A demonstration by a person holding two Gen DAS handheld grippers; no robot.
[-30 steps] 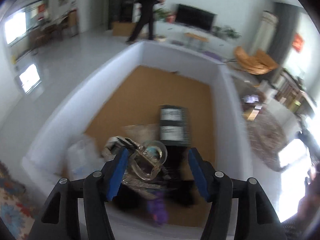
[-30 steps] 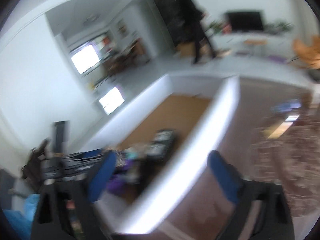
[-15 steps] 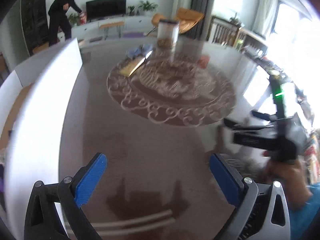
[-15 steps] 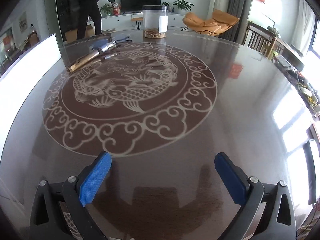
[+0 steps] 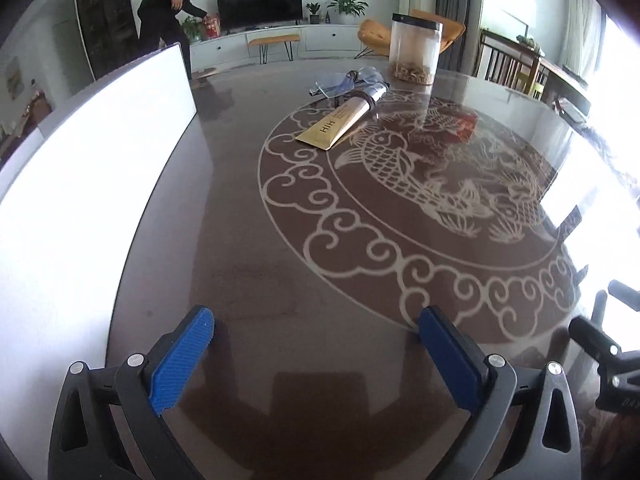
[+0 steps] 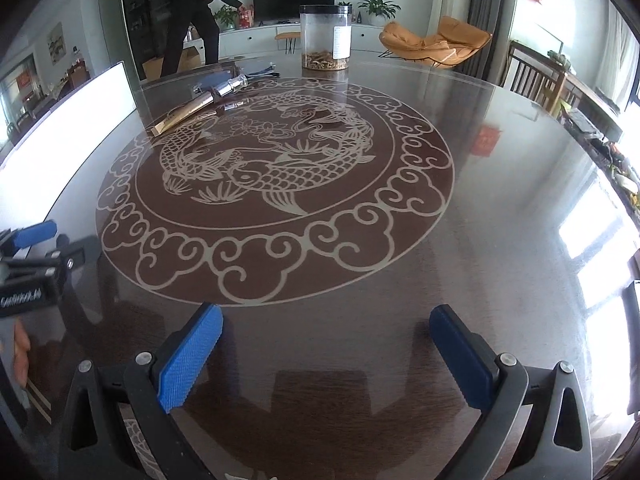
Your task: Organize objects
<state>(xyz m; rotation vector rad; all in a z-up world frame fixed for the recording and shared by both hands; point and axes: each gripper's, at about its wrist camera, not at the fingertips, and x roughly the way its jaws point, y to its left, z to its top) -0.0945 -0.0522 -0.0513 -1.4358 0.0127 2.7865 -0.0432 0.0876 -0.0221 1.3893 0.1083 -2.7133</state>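
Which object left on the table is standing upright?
The clear jar with the black lid; the gold tube and the items beside it lie flat.

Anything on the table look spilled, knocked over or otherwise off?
Nothing stands out. The clear jar stands upright with its lid on, and nothing is spilled around it. The gold tube lies flat at an angle beside a clear bag on the table. Both the left gripper and the right gripper are open and empty.
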